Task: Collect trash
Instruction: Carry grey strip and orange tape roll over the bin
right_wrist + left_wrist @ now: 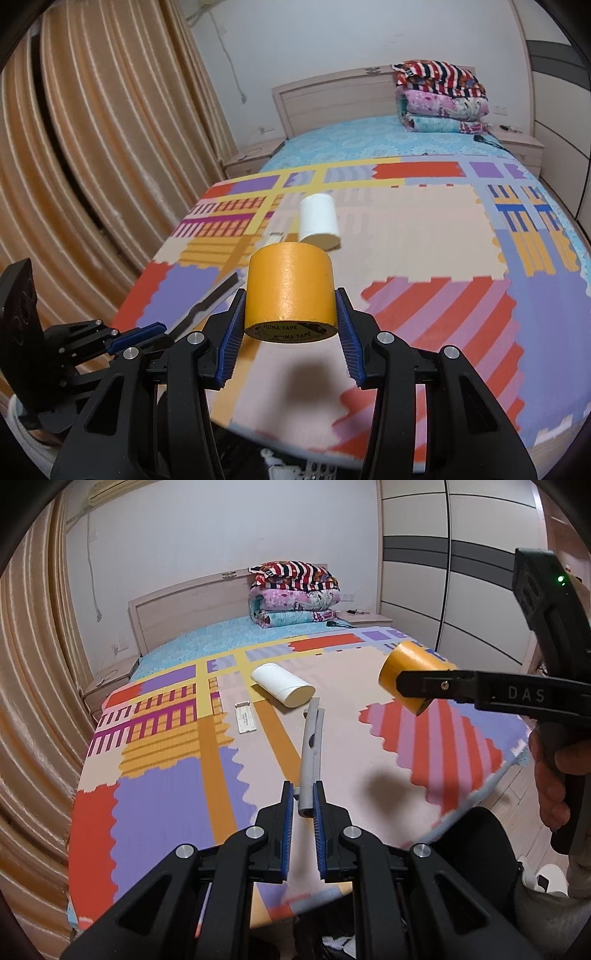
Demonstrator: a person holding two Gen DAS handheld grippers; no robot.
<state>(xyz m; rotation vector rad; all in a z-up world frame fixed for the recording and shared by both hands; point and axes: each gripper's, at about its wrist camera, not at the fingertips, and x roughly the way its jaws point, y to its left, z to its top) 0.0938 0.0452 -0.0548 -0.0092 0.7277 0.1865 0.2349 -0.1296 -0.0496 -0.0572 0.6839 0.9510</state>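
My left gripper is shut on the near end of a long grey plastic strip, which sticks out forward above the patterned mat on the bed. My right gripper is shut on an orange roll of tape, held clear of the mat with its shadow below. From the left wrist view, the tape and right gripper are at the right, with a hand on the handle. A white cylinder lies on its side mid-mat, beside a small white flat card.
Folded quilts are stacked by the headboard. Tan curtains hang along the left side, a nightstand at the bed's head. A wardrobe and wood floor lie to the right. A dark shape sits below the bed's foot.
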